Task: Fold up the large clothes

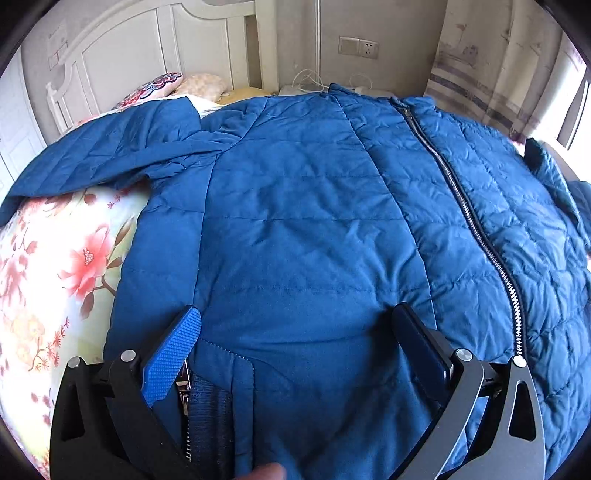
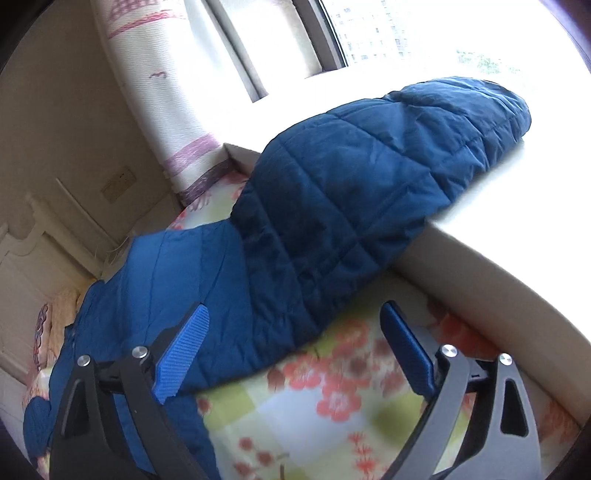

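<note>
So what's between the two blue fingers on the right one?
In the right wrist view, the right gripper is open. Between its fingers lie the edge of the blue jacket's sleeve and the flowery sheet.

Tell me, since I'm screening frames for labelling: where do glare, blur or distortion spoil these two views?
Left wrist view: evenly lit and sharp, though the fisheye bulges the blue jacket and darkens the corners. Right wrist view: the window and sill are blown out to white, the sleeve lying over the sill looks dark against them, and the floral sheet is slightly smeared.
</note>
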`<state>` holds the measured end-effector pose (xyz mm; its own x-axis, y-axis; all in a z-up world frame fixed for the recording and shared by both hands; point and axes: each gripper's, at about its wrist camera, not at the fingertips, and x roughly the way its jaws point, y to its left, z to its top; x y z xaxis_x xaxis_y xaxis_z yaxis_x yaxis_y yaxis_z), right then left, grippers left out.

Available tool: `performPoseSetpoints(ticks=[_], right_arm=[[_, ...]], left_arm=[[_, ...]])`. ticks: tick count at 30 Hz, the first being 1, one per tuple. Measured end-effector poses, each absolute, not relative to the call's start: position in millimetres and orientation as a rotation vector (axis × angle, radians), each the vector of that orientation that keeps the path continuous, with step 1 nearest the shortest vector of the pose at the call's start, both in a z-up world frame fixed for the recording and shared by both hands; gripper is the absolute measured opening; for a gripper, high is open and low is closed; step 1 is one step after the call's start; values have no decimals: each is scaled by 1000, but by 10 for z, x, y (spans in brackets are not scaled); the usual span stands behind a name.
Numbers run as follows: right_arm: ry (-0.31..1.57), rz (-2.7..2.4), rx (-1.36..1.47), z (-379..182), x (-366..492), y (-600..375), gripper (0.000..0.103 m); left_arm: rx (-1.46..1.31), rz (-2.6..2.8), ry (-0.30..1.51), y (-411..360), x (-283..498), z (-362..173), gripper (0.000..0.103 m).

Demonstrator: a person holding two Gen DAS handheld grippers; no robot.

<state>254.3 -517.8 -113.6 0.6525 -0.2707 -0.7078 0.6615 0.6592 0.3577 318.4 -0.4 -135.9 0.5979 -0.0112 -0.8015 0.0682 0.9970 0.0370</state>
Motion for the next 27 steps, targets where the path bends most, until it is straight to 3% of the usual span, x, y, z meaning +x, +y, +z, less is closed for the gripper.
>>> performPoseSetpoints(ticks=[3,4,5,7,11,15,18,20,21,23,27], right_arm=[[713,-640,614,-1206,2792,-5356,85],[728,-632,613,-1240,2848,-5393,63],[727,-610,608,-1252,2889,-5413,31],[671,-596,574,-1143,2897,-5349,8],[492,-545,255,-502,2999,-4566,7],[427,-287,-70,-138,3266,-3367,7],[480,-63,-243,-270,3438,-2433,7],[629,93,-282,-606,3593,-1918,8],[706,133,-293,-793,3633,-1776,11],[888,187,-304,-1250,3744,-1557,31],[899,160,-308,-1337,3662,-1554,49]], left_arm=[[50,-44,940,7,3230,-1379,99],[43,-44,943,8,3237,-1383,99],[41,-45,946,22,3266,-1383,99],[41,-47,943,12,3284,-1387,99],[28,-55,938,36,3277,-1381,99],[25,-57,936,44,3264,-1376,99],[19,-60,934,51,3263,-1370,99],[15,-62,932,56,3254,-1365,99],[14,-63,931,56,3251,-1364,99],[12,-64,930,64,3242,-1360,99],[6,-68,926,83,3218,-1356,99]])
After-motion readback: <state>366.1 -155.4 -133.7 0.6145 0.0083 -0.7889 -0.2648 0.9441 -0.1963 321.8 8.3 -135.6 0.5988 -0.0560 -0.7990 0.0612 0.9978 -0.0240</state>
